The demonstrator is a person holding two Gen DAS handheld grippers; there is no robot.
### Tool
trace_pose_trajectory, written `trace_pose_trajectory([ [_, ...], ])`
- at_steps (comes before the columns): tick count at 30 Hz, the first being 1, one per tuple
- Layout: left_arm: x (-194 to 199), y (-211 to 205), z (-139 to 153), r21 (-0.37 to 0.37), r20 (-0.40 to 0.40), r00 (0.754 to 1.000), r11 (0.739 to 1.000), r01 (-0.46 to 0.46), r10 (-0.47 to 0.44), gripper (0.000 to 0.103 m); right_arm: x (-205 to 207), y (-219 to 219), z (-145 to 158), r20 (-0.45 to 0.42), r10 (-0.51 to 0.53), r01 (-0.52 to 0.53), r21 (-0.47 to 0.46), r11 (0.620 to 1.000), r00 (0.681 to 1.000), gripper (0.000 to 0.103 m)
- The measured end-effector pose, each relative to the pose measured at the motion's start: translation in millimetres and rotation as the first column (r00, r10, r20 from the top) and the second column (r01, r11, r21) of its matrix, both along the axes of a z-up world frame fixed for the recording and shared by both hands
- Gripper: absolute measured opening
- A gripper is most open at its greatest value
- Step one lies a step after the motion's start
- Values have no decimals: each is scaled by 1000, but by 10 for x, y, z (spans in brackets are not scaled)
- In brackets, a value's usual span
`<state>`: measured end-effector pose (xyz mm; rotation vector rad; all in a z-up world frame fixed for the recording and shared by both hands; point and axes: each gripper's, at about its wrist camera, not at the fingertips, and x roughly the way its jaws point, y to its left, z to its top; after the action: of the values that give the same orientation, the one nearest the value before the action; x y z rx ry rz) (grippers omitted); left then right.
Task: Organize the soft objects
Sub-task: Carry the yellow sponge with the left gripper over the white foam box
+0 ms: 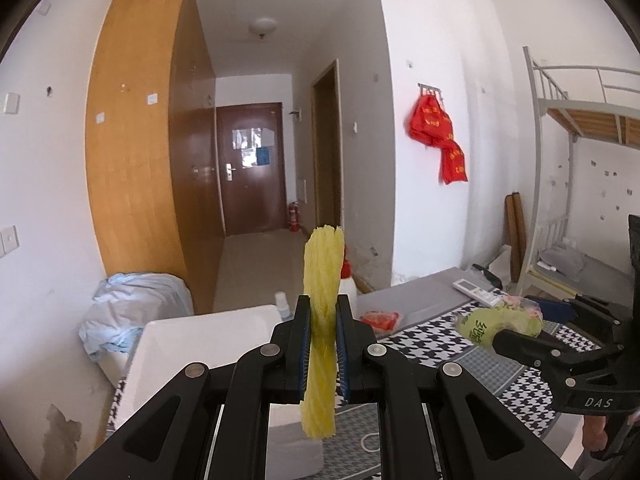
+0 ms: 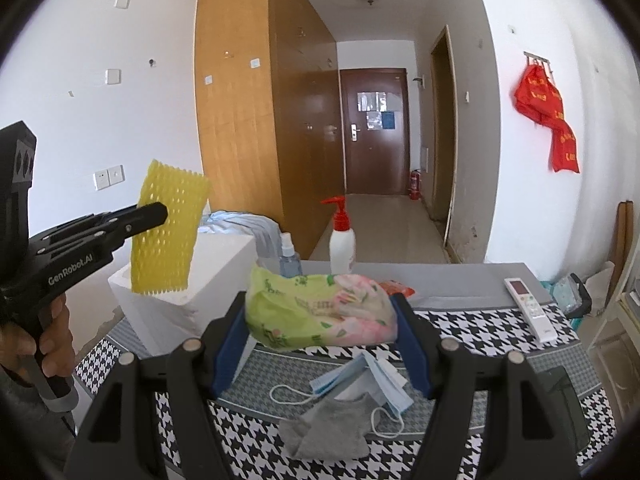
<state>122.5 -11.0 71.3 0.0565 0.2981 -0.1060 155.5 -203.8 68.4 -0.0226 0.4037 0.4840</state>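
Foam net (image 1: pixel 322 312): upright, long axis vertical, raised above the white foam box (image 2: pixel 216 264).
Left gripper (image 1: pixel 323 344): clamped on the net's middle.
Tissue pack (image 2: pixel 320 312): lies crosswise, squeezed by the right gripper (image 2: pixel 320 332).
Right view only: masks (image 2: pixel 368 380) and grey sock (image 2: pixel 332 428) on the checked cloth (image 2: pixel 480 328).

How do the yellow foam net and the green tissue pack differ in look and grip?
The yellow foam net is a thin, flat mesh sheet; the green tissue pack is bulky and printed. The net is pinched in the nearly shut left tool, the pack spans the wide right tool. Both are held off the table.
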Motion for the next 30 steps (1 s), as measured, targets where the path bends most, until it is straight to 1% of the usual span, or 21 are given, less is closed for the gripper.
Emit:
trace_pose_trajectory([
  [6,13,131,36,5,11,999,999,-53,53,12,18,146,33,4,37,-37,-8,999,999,72],
  [16,111,422,-29,-16,-21,988,988,-154,153,12,70,427,75,7,102,-101,-21,995,995,72],
  [22,173,544,-90,-23,-52,984,985,-173,171,12,102,578,76,1,135,-135,-23,991,991,72],
  [30,341,644,-176,-37,-99,981,984,-172,167,12,160,737,69,-9,143,-143,-37,989,990,72],
])
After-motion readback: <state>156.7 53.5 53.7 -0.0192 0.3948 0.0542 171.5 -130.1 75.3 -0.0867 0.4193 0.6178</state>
